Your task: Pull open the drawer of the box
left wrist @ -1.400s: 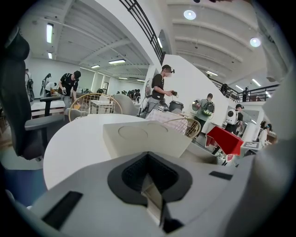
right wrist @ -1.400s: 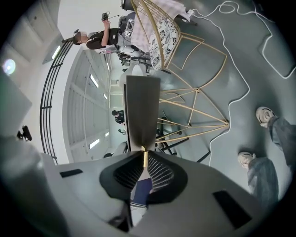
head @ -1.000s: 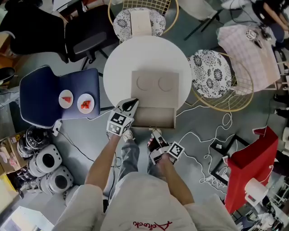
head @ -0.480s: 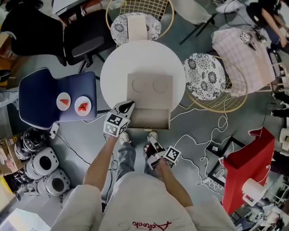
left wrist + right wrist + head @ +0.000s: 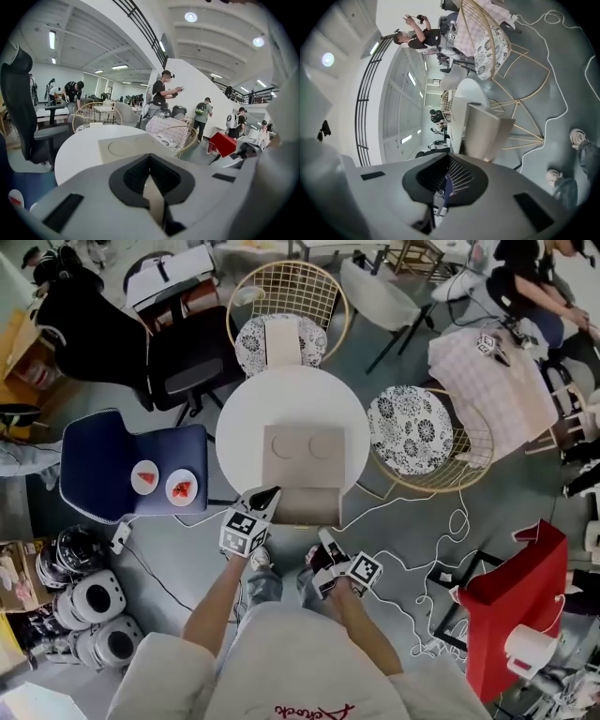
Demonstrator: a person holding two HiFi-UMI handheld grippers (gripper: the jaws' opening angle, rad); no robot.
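The left tongs (image 5: 151,182) are clenched, pads drawn together. A pale sliver shows in the slit between them, and I cannot tell whether that is something pinched. From above, their tip sits at the drawer's (image 5: 305,505) seven o'clock corner, touching or just beside it. The right tongs (image 5: 447,183) are closing right up, pads meeting with nothing between them. They hang off the bench (image 5: 239,413), just past the drawer's front at five o'clock, above the person's shoes (image 5: 261,559).

The drawer stands pulled open, jutting from the box (image 5: 302,446) over the bench edge at six o'clock, and its inside looks bare. The box, tan with two round shapes pressed into its lid, sits on the near half of the round white bench.

Around the bench:
- At nine o'clock is a blue chair (image 5: 112,465) carrying two small plates (image 5: 145,476) with something red on each.
- At twelve and at three are gold wire chairs (image 5: 281,296) with patterned cushions.
- At two o'clock is a checked cloth (image 5: 487,371).
- Between three and five o'clock, white cables (image 5: 441,540) loop over the floor.
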